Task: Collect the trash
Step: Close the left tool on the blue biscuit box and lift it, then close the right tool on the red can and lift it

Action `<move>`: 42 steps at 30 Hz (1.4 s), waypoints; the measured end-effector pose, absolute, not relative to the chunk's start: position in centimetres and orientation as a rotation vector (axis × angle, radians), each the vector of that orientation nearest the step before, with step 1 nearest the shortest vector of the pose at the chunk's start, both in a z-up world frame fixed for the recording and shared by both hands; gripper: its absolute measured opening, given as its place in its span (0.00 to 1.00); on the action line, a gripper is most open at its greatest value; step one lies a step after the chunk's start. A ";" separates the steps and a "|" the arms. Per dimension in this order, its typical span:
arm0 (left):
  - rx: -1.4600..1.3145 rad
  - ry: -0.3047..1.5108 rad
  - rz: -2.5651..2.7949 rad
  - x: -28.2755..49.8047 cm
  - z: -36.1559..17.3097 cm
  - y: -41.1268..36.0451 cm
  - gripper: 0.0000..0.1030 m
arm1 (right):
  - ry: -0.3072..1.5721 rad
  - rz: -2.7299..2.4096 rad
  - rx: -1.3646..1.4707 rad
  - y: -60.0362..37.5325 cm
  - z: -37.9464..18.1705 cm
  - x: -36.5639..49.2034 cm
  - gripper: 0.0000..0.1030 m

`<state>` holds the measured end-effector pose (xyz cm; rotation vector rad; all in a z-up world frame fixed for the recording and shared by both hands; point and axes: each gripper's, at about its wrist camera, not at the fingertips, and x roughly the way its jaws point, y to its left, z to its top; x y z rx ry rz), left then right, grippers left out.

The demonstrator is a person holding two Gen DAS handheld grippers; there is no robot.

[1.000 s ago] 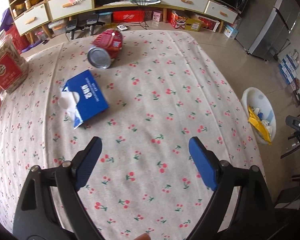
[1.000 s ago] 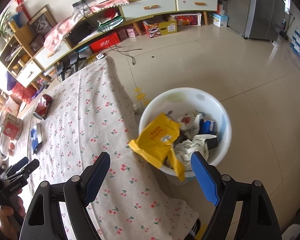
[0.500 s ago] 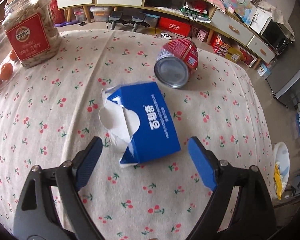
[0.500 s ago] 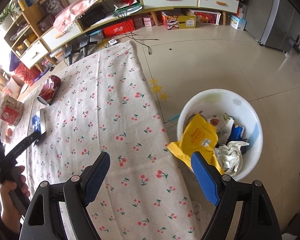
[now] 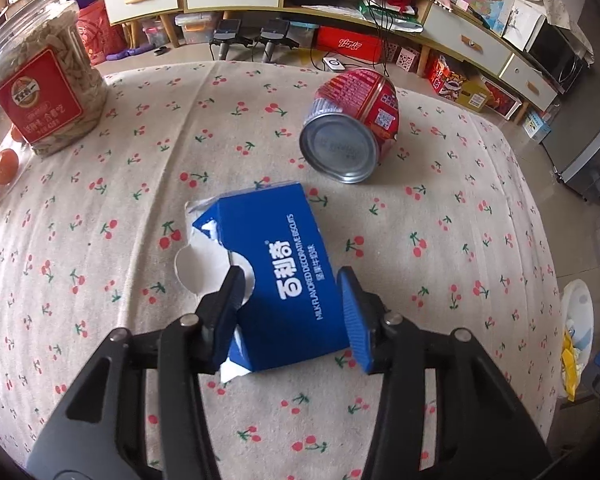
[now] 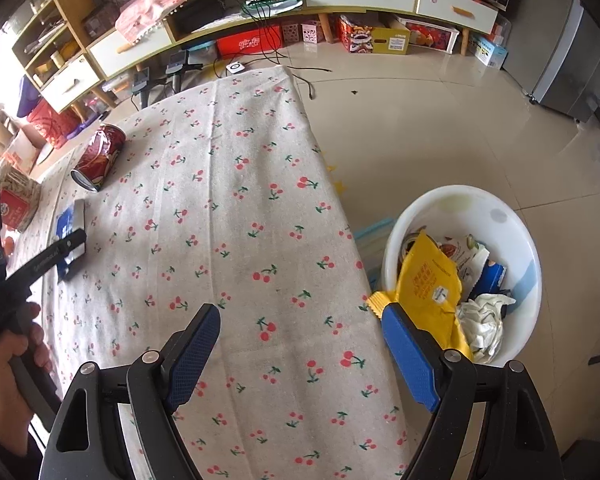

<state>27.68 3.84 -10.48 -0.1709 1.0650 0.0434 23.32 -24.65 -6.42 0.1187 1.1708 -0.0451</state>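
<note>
Blue box (image 5: 284, 280): large white Chinese characters and "MILK FLAVORED DECORATIVE BISCUITS". Jar (image 5: 40, 80): red label with Chinese text, unreadable. Can (image 5: 352, 120): QR code, small print illegible. Yellow packet (image 6: 428, 280): print illegible.

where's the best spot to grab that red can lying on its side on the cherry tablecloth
Probably across the curved red wall of the red metal can, near its middle, coming down from above with the gripper's fingers either side. It lies tipped over, silver end facing the left wrist camera, so the round flanks are exposed. The right gripper is open and empty.
</note>
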 end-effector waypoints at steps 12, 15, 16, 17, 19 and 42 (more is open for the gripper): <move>-0.192 0.975 0.032 21.5 -3.5 12.7 0.48 | 1.189 0.035 0.128 -17.6 -6.0 27.1 0.82; -0.255 0.945 0.047 20.3 -2.6 15.3 0.48 | 1.215 0.103 0.176 -14.4 -6.2 29.3 0.82; -0.307 0.948 0.042 20.2 -2.5 15.9 0.48 | 1.225 0.123 0.190 -13.3 -6.3 30.2 0.82; -0.340 0.944 0.038 20.0 -2.4 16.7 0.48 | 1.235 0.138 0.195 -12.1 -6.5 31.1 0.82; -0.315 0.941 0.057 19.9 -2.4 17.3 0.48 | 1.247 0.160 0.192 -10.0 -6.9 32.7 0.82; -0.318 1.000 0.096 20.1 -3.5 22.1 0.48 | 1.290 0.218 0.199 -1.1 -11.2 44.7 0.66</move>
